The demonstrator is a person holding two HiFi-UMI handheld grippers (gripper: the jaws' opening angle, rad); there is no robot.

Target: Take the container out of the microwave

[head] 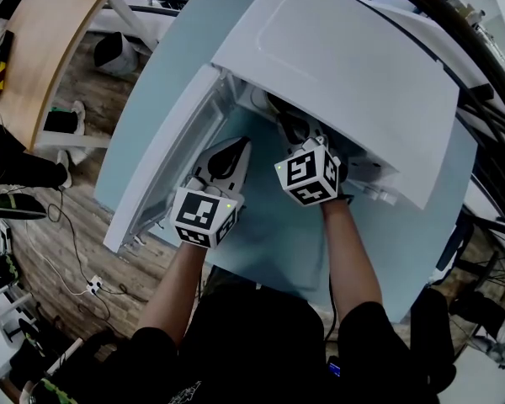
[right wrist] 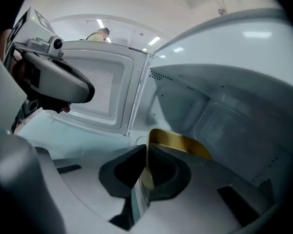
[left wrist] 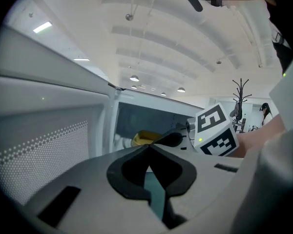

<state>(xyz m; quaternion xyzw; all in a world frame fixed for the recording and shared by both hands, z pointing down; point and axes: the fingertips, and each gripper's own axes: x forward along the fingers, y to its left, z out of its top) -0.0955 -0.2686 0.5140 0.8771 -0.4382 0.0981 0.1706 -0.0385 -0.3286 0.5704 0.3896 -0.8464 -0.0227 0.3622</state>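
The white microwave [head: 345,66] stands on a light blue table [head: 261,234] with its door [head: 164,167] swung open to the left. A yellow container [right wrist: 178,143] sits inside the cavity; the left gripper view also catches the container [left wrist: 144,138] past the door frame. My right gripper [right wrist: 146,152] reaches into the cavity and is shut on the container's near rim. In the head view the right gripper [head: 296,131] is partly hidden under the microwave's top. My left gripper [head: 225,160] hovers in front of the open door, shut with nothing in it.
A wooden table [head: 50,40] and a black bin [head: 114,50] stand at the far left. Cables and a power strip [head: 93,286] lie on the wood floor. The blue table's front edge runs just ahead of the person's body. The open door [right wrist: 95,89] borders the left gripper.
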